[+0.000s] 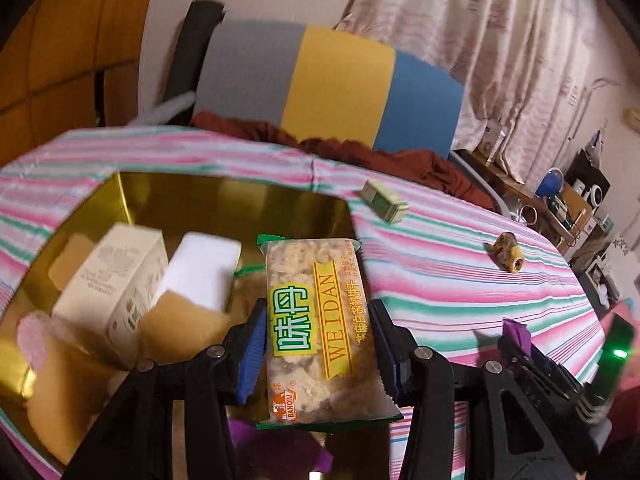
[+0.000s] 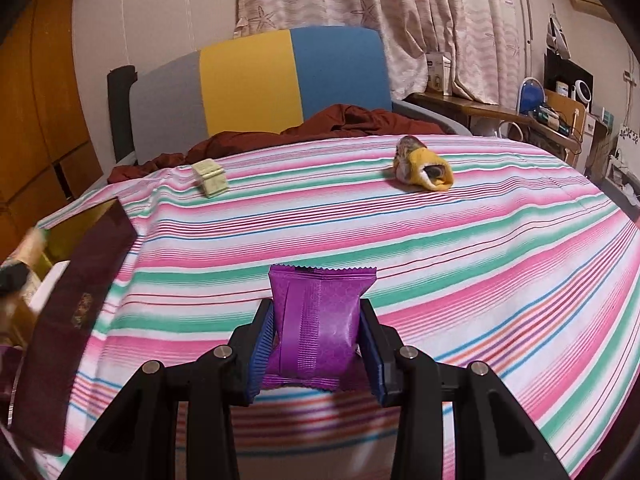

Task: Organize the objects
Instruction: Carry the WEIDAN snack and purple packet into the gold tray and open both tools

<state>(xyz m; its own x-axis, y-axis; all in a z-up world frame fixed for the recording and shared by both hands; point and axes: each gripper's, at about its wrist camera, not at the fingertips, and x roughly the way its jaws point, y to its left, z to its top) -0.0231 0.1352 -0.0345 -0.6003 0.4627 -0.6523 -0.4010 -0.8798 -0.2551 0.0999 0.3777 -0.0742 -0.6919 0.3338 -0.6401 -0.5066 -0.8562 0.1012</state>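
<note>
Two grippers loaded: left gripper (image 1: 318,344) clamped on rice snack bar (image 1: 320,332) above gold box (image 1: 240,200); right gripper (image 2: 318,344) pinching purple packet (image 2: 318,320) over striped cloth (image 2: 440,240).

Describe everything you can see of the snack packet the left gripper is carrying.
The snack packet is a clear plastic pouch with green crimped ends, showing pale crumbly cake inside. Its label bears a yellow-green block of Chinese characters, a yellow WEIDAN banner and an orange BANQIU logo near the bottom. It lies lengthwise along the left gripper, whose blue-padded fingers press on its two long edges. It is carried in the air over the near right corner of the gold-lined box.
</note>
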